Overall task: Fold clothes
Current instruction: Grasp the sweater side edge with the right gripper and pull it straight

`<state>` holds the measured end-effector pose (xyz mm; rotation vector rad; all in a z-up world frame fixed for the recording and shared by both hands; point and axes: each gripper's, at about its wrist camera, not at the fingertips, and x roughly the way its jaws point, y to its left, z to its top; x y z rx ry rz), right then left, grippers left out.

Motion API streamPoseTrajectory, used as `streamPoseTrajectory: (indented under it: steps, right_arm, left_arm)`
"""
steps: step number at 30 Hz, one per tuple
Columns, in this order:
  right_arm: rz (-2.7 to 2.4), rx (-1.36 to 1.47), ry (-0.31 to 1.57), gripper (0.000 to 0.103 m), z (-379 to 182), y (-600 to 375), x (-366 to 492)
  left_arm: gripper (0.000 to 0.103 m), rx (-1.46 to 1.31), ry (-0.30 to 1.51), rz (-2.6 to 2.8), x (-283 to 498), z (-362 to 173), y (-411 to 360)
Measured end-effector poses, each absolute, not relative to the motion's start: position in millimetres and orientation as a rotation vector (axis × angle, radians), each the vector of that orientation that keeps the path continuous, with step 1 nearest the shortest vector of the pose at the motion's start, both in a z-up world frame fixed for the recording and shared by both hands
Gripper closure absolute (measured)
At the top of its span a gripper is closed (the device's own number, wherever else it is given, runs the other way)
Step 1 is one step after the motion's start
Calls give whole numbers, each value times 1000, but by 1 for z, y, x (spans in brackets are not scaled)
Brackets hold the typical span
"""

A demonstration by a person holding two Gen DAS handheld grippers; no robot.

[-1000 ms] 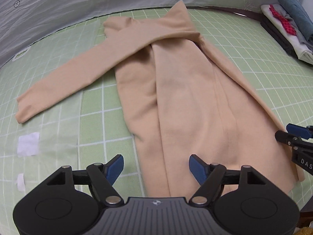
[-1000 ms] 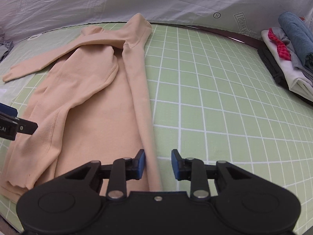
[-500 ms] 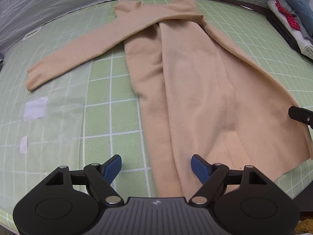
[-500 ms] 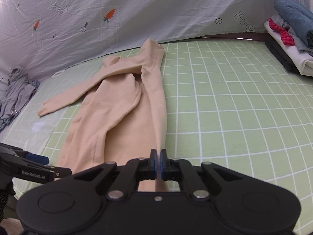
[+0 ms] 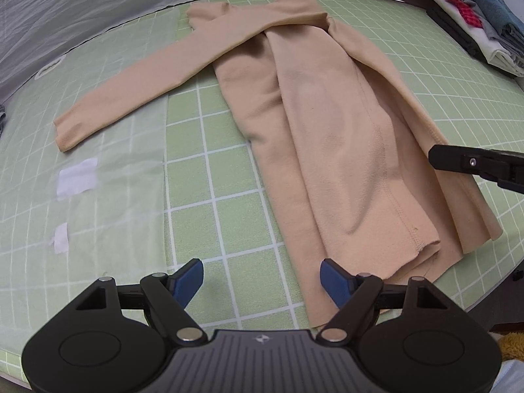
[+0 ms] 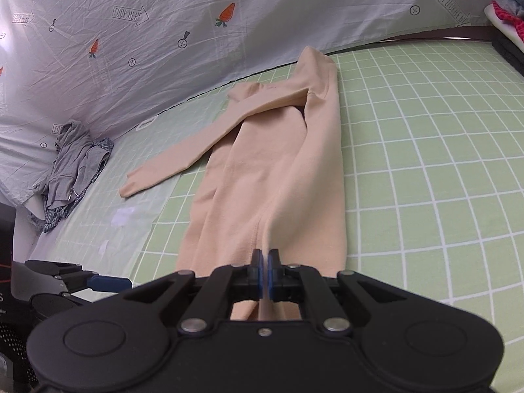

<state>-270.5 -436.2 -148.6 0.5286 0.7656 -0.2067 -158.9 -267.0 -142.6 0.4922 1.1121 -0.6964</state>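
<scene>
A beige long-sleeved top lies lengthwise on the green grid mat, one sleeve stretched out to the left. My left gripper is open and empty, just off the hem's near left corner. My right gripper is shut on the top's right edge near the hem and lifts it off the mat into a ridge. The right gripper also shows at the right of the left wrist view. The left gripper shows at the lower left of the right wrist view.
A stack of folded clothes sits at the far right edge. A crumpled grey garment lies at the far left by the printed white sheet. White tape patches are on the mat's left side.
My right gripper has closed on the top's right edge and raised it. My left gripper has drawn back toward the hem and stays open.
</scene>
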Motion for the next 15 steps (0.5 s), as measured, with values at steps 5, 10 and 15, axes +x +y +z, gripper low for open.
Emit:
streamPoseTrajectory:
  steps: [5,10,15]
  right_arm:
    - [-239,608,815,99,-166,-435,-264]
    - [-252,616,842,95,-170,-428,-262]
    - [-251,611,844,90,-168,-421,-260]
  left_arm:
    - [24,461,1128,-662,-151,-141,-246]
    - [24,448,1141,-651,-148,-141,-236]
    - [24,448,1145,-657,-146,-140,-232]
